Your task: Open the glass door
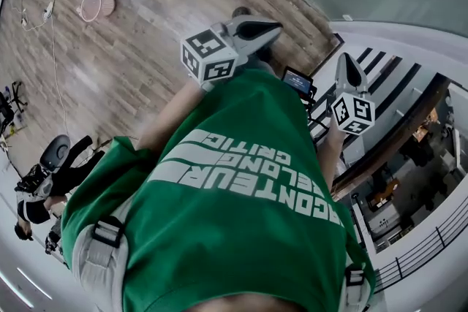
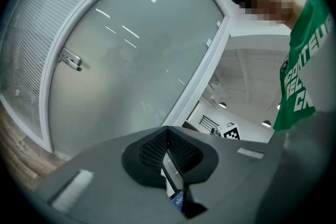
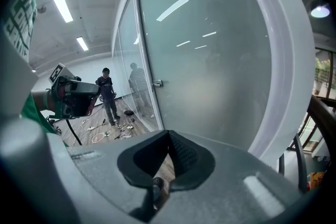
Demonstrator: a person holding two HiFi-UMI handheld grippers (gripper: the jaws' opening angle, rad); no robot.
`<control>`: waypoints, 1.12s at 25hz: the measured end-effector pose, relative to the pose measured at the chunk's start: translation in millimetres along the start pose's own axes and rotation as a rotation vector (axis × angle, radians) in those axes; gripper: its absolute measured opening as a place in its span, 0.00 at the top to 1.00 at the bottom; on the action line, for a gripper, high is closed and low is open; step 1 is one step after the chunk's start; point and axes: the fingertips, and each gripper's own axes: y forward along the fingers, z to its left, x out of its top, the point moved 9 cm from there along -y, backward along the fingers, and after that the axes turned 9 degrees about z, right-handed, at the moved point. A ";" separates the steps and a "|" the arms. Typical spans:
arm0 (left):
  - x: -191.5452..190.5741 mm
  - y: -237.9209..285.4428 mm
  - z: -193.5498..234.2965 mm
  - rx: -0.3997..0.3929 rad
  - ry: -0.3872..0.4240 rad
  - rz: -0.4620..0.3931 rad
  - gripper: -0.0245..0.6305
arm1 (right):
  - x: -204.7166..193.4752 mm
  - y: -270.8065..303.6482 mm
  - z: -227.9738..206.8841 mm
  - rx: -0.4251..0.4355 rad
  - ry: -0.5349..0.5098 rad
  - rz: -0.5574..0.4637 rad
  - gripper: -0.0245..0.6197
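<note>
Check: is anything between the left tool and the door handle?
Nothing visible. The handle on the frosted glass door shows unobstructed ahead of the left tool, with only open air between.

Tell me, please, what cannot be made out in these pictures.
- Behind the glass door: hidden in both gripper views by its frosting.
- Door handle: too small in both gripper views to tell its latch; outside the head view.
- Standing person: too small in the right gripper view to tell what they do.
</note>
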 end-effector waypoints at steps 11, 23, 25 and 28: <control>22.0 3.4 31.5 0.056 -0.018 -0.011 0.94 | 27.5 25.9 4.7 0.022 -0.026 0.005 0.97; 56.2 -20.1 102.3 0.162 -0.019 -0.021 0.94 | 56.8 57.3 6.0 -0.006 -0.018 0.014 0.97; 62.8 -20.5 110.9 0.163 -0.023 -0.023 0.94 | 66.1 63.7 5.9 -0.010 -0.019 0.010 0.97; 71.4 -18.3 123.3 0.166 -0.030 -0.029 0.94 | 79.6 75.8 5.9 -0.012 -0.025 0.004 0.97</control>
